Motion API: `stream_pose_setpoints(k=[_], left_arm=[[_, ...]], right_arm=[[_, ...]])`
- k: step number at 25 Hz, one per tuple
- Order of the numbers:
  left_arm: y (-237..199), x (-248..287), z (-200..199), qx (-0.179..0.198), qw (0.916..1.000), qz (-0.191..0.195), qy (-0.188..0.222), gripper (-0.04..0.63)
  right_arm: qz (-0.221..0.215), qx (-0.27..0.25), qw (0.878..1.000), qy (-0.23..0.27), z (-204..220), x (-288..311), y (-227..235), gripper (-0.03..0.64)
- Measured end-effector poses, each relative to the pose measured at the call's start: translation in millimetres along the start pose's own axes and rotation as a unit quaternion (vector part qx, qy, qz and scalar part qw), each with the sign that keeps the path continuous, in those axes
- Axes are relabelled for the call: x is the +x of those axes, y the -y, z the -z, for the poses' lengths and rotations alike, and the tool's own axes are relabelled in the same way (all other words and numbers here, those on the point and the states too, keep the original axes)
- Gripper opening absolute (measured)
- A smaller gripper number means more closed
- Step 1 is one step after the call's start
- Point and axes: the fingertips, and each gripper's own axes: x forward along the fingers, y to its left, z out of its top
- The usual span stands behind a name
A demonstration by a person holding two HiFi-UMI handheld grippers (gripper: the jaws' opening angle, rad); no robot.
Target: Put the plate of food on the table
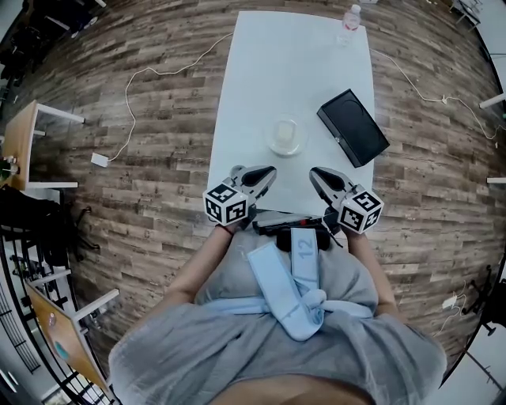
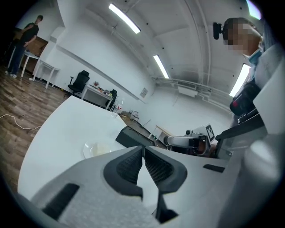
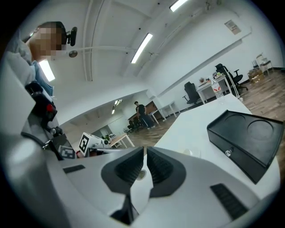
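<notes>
Head view first: the long white desk (image 1: 261,71) runs away from me over the wood-plank floor (image 1: 158,158). The round clear plate of food (image 1: 285,136), with something pale in it, is sitting on the desk, a bit right of the middle and on the half closer to me. Just to its right, not touching, is a flat black rectangular tray (image 1: 353,126), turned at an angle. A clear plastic bottle (image 1: 350,20) stands way off at the far right corner. I've got my left tool (image 1: 265,172) and right tool (image 1: 318,176) side by side over the near edge, both short of the plate and touching nothing. A thin white cable (image 1: 142,75) snakes across the floor on the left.

Left gripper view: the jaws are pressed together at the tips, with nothing between them. The plate is out ahead to the left on the desk, the tray behind it, and my other tool pokes in from the right.

Right gripper view: same deal, jaws together and empty. The tray fills the right side, and the plate's rim shows only faintly just past the jaw tips.
</notes>
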Motion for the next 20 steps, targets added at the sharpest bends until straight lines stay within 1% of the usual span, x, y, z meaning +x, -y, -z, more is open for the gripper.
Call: stream_pose_setpoints(k=[9,15,20], left_arm=[[13.8,-1.2,-22.4,0.036,0.9985,0.016,0.037,0.032],[15.9,-1.2,-23.2,0.041,0.9985,0.018,0.032,0.032],[18.0,2.1,-17.9,0.042,0.9986,0.024,0.024,0.032]], right_arm=[[0.001,-0.023,1.0,0.021,-10.8,-7.7,-5.1,0.04],[0.007,-0.027,0.999,0.031,-18.6,-8.8,-3.4,0.038],[0.015,-0.025,0.999,0.028,-14.6,-9.8,0.8,0.031]])
